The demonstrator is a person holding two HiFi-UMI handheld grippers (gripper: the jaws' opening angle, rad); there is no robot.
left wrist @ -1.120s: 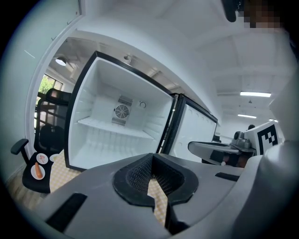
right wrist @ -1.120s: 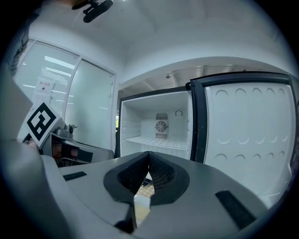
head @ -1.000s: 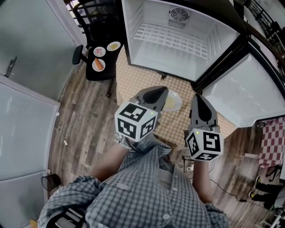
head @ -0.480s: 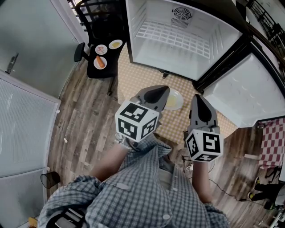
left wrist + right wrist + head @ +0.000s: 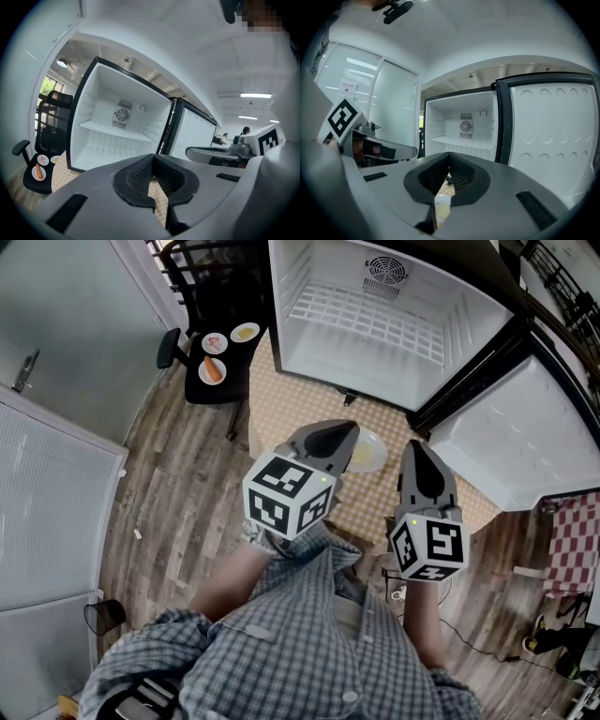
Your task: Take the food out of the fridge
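Hovering side by side just in front of the open white fridge (image 5: pixel 469 329), the left gripper (image 5: pixel 330 435) and the right gripper (image 5: pixel 417 448) both pointed at its cavity, each with its jaws pressed together and nothing between them. No food showed inside the fridge. Only its white wire shelf (image 5: pixel 361 320) and round fan grille (image 5: pixel 385 269) were visible, and the smooth moulded door (image 5: pixel 511 432) stood wide open at the fridge's right.

The food sat outside. Three small round white plates (image 5: pixel 215 371) lay close together on the black padded chair seat (image 5: pixel 195 392) to the left of the fridge. One carried an orange piece; the others held paler portions too small to name. A fourth pale round plate (image 5: pixel 371 456) with yellowish food rested on the beige checked mat (image 5: pixel 281 409) directly before the fridge, partly hidden behind the left gripper.

Judged from this, the emptying looked finished. Any plate still to be moved would probably be light, rigid and brittle. Its glazed surface would likely be slippery against the black ribbed rubber pads (image 5: pixel 136 176). The rim looked the best place to pinch, with the plate kept level, since loose food could slide off. The grippers' shells were matte grey plastic, and beyond the mat the floor was wood-grain plank (image 5: pixel 178 484).
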